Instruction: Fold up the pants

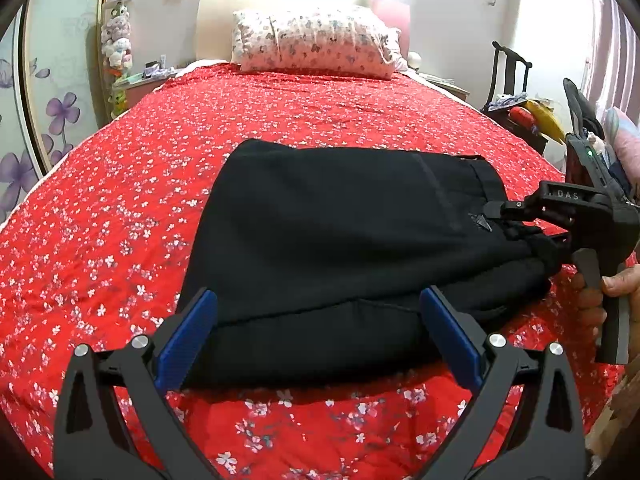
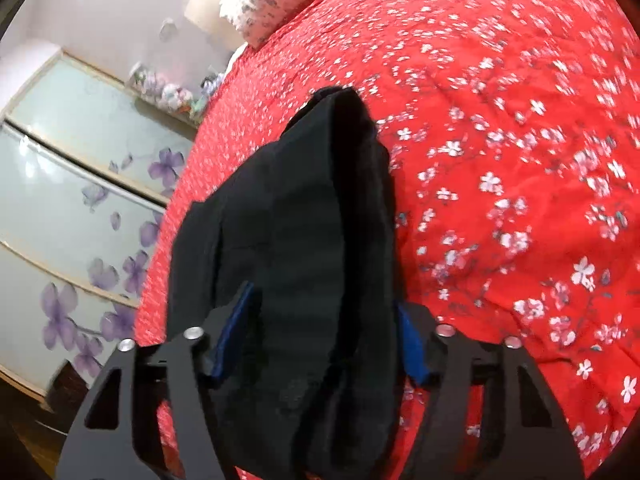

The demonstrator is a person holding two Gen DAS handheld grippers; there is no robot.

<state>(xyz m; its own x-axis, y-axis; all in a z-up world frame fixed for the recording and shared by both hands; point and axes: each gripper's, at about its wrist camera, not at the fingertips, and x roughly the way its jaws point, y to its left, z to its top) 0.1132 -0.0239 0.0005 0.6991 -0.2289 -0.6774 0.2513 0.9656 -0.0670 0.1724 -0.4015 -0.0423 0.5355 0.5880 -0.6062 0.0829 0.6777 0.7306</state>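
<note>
Nearest in the left wrist view, the left gripper (image 1: 318,336) stands wide open over the near edge of the pants (image 1: 340,248), its blue pads (image 1: 188,340) straddling the cloth without pressing it; it holds nothing. The pants lie as a thick black bundle, already folded over into several layers, in the middle of the red flowered bedspread (image 1: 120,220).

At the bundle's right end, the right gripper (image 2: 320,332) has its jaws partly closed around the stacked layers, with the cloth filling the gap between the pads. From its own view the pads seem to bear on the fabric, so I judge it has hold of that end. A hand (image 1: 608,292) grips its handle.

The step in hand looks like a late fold or a squaring-up of the stack. Next, the left gripper would need to close on the near edge so both ends lift or shift together, keeping the layers from sliding apart.

Beyond, a flowered pillow (image 1: 316,42) lies at the head of the bed.
</note>
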